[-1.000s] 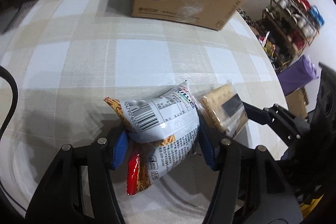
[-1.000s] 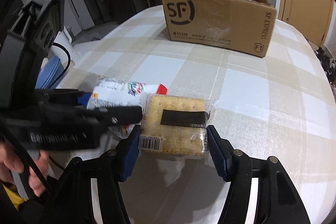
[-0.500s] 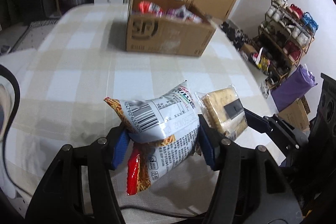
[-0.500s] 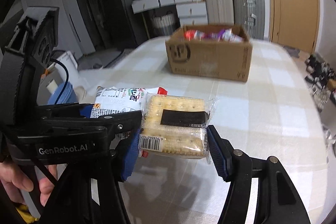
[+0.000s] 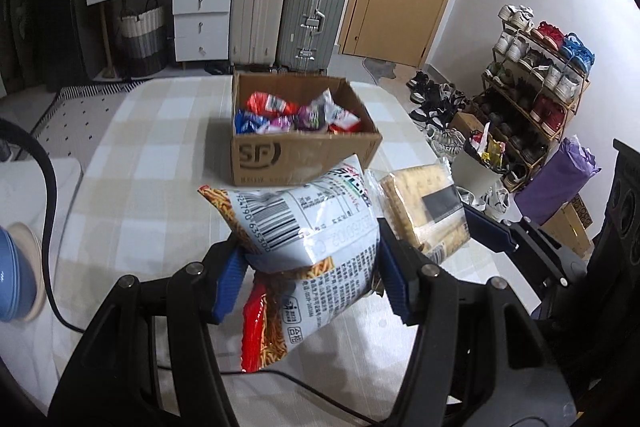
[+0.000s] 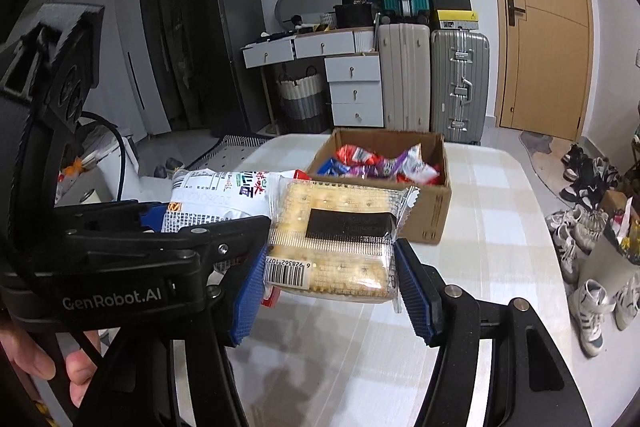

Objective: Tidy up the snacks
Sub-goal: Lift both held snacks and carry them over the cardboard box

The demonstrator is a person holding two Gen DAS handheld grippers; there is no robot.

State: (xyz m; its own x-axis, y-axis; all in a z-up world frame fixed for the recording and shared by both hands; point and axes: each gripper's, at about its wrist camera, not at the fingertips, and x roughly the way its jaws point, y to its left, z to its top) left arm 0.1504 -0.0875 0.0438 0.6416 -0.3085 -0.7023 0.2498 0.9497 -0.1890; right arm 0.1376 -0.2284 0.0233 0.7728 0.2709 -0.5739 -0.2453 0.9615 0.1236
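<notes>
My left gripper (image 5: 312,279) is shut on a white and red noodle-snack bag (image 5: 308,239) and holds it in the air above the table. My right gripper (image 6: 332,291) is shut on a clear-wrapped cracker pack (image 6: 336,239), also in the air, just right of the left one. The cracker pack also shows in the left wrist view (image 5: 424,207), and the snack bag in the right wrist view (image 6: 224,195). An open SF cardboard box (image 5: 304,159) with several snack packets stands ahead on the table; it also shows in the right wrist view (image 6: 424,215).
The table has a checked cloth (image 5: 152,163). A blue bowl (image 5: 16,279) sits at its left edge and a black cable (image 5: 48,195) runs across there. Suitcases (image 5: 288,15), drawers, a shoe rack (image 5: 540,87) and a door stand beyond the table.
Both grippers have risen from the tabletop with their packs. The box, seen side-on before, now shows its open top and the packets inside.
</notes>
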